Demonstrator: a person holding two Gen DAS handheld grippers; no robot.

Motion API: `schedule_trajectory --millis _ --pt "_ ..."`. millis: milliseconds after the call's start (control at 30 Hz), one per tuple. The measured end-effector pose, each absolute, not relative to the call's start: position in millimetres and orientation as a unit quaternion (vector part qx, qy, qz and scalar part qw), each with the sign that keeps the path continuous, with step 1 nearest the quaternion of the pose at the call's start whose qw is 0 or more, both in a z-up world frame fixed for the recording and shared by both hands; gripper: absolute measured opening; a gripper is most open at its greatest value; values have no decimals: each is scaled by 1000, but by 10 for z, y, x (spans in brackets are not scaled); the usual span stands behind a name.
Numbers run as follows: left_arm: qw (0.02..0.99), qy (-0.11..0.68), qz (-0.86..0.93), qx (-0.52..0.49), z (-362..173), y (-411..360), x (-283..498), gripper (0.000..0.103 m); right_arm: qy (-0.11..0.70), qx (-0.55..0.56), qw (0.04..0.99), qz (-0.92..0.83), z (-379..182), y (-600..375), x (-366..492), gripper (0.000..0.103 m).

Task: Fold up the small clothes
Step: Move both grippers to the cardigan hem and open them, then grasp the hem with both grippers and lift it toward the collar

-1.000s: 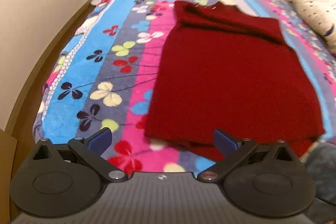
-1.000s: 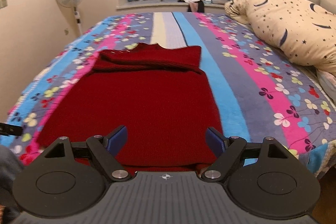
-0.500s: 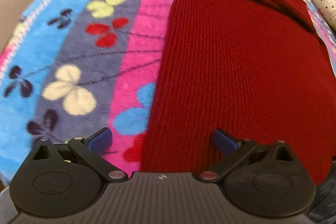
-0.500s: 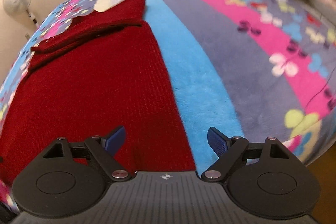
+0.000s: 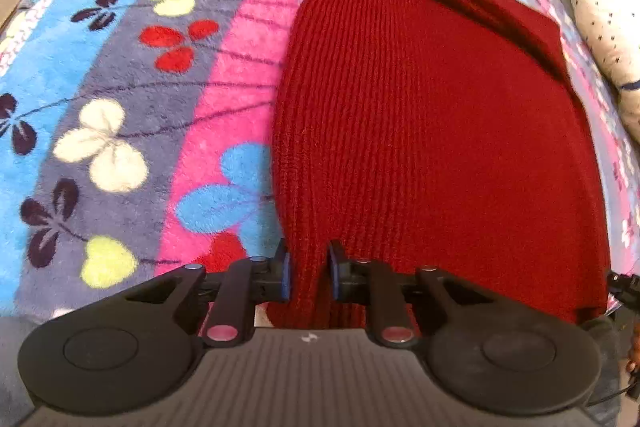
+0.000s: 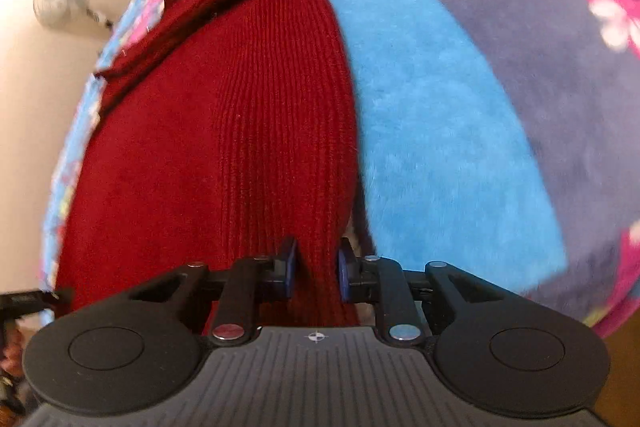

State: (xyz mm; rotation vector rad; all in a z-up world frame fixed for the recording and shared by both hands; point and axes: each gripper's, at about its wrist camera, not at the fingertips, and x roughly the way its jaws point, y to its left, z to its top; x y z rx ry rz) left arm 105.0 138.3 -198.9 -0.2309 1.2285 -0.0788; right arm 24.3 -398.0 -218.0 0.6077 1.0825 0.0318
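Note:
A dark red ribbed knit sweater [image 5: 432, 115] lies flat on the flowered bedspread [image 5: 132, 79], with its sleeves folded across at the far end. My left gripper [image 5: 310, 277] is shut on the sweater's near left hem corner. My right gripper [image 6: 314, 273] is shut on the sweater [image 6: 224, 115] at its near right hem corner. Both pinch a bunched ridge of knit between the blue pads. The hem under the grippers is hidden.
A cream star-print pillow [image 5: 600, 15] lies along the bed's right side. A standing fan [image 6: 60, 1] is by the wall on the left. The bed's near edge [image 6: 608, 311] drops off at the lower right.
Both grippers have come down to the sweater's near hem and closed on its two corners; they were open and above the bed before.

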Motion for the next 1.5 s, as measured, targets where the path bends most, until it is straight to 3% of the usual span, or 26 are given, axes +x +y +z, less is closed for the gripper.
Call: schedule_trajectory --millis 200,233,333,967,1200,1467,1500 --pt "848 517 -57 -106 -1344 1329 885 16 444 280 851 -4 -1526 -3928 212 17" --pt "853 507 -61 -102 -1257 1316 838 7 435 283 855 -4 -1421 -3945 186 17" --pt "864 490 -61 -94 -1086 1307 717 7 407 282 869 7 -1164 -3955 68 16" --pt "849 502 -88 -135 -972 1539 -661 7 420 286 861 -2 -675 -3907 -1343 16" --pt "854 494 -89 -139 -656 1479 114 7 431 294 853 -2 -533 -4004 -634 16" --pt "862 487 -77 -115 -546 1142 2291 8 459 292 838 -35 -667 -4244 1352 16" --pt "862 487 -63 -130 -599 1137 2632 11 453 300 837 -62 -743 -4325 1687 12"
